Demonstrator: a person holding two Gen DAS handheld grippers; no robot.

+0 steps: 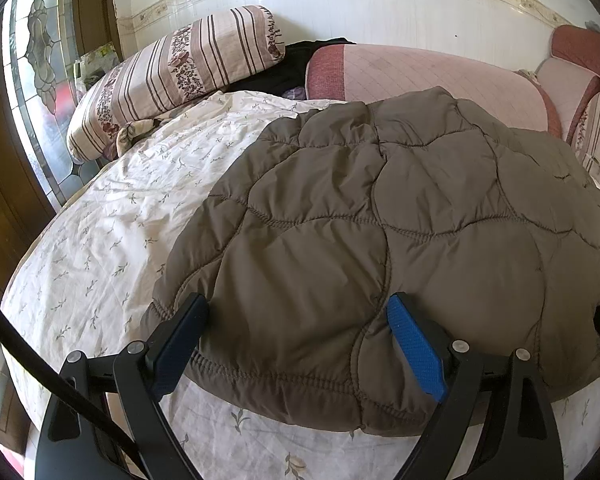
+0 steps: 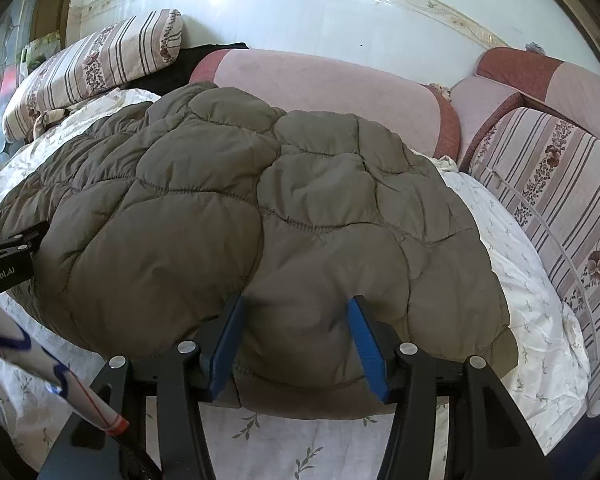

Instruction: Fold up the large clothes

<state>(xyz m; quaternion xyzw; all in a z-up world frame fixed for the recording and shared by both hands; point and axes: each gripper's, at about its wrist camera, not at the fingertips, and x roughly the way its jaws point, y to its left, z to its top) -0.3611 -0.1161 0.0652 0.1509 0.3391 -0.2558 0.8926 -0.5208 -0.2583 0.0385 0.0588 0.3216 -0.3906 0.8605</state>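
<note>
bed (image 1: pixel 100 216): white leaf-print sheet, striped pillow (image 1: pixel 172 76) at far left, pink cushion (image 1: pixel 420 76) along the wall.
jacket (image 1: pixel 380 220): brown quilted, spread flat mid-bed, hem toward me.
left gripper (image 1: pixel 296 344): fingers wide apart, straddling the hem's left part, not pinching.
right gripper (image 2: pixel 296 340): fingers partly apart around a puffed hem bulge; i cannot tell if the pads press.
step: i judge both are set at the hem, grasp pending.
next: i'd close on both, then lift evenly toward the collar.
</note>
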